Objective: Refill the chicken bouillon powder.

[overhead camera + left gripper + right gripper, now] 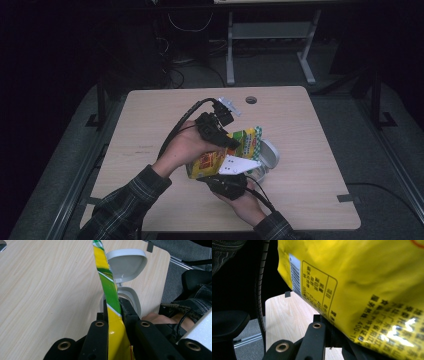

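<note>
1 yellow snack bag (220, 159), 1 white lidded container (267, 156), 1 table (150, 145), 2 claws.

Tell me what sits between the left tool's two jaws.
The top edge of the yellow and green bag is pinched between them, seen edge-on in the left gripper view, with the open white container on the table behind it.

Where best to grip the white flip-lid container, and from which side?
Take the white container by its lower body wall, coming from the table side opposite its hinge. Its lid stands open and upright, and the yellow-green bag hangs over it, likely blocking a top approach.
</note>
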Demonstrator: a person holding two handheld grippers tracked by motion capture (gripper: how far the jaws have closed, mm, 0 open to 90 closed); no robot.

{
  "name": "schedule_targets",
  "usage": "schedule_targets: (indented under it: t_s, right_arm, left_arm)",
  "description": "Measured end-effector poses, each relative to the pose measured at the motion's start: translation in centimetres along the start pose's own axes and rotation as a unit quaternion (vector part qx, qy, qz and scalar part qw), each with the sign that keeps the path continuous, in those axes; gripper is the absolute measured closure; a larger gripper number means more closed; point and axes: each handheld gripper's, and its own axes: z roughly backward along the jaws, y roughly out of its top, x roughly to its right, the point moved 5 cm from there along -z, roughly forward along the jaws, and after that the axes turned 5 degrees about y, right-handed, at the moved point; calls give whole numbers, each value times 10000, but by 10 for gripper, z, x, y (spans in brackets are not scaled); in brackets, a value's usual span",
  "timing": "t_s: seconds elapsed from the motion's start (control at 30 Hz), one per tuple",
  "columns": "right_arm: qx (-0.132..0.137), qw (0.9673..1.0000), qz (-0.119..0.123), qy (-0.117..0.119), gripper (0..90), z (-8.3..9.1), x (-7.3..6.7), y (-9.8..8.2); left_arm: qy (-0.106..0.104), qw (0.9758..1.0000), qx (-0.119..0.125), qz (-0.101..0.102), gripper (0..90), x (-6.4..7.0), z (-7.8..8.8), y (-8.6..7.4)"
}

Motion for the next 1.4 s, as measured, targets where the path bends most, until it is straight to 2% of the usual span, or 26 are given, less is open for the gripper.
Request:
schedule_targets:
  t_s: [0.33,0.67,0.8,0.93,1.07,1.23,1.4]
  right_arm:
    - [9,10000,60,31,900,1,-2,1]
    - [92,9999,5,83,900,0,-3,2]
    - [108,9999,31,49,900,1,-2,4]
    - [101,9999,-30,66,900,1,-1,3]
    - [113,9999,27,95,900,2,-3,4]
    - [134,9999,9,108,900,1,-4,3]
    - [147,9998,50,109,900,2,-5,5]
  left_arm:
    - [-62,10000,17,14,849,1,1,0]
    - [29,10000,-39,-6,850,1,3,0]
    - [72,10000,20,-4,850,3,3,2]
    - [40,10000,-7,23,850,3,2,2]
    - [104,9999,-16,-94,849,6,5,2]
    - [91,9999,-13,-43,843,6,4,2]
    - [58,9999,-26,-81,836,5,6,3]
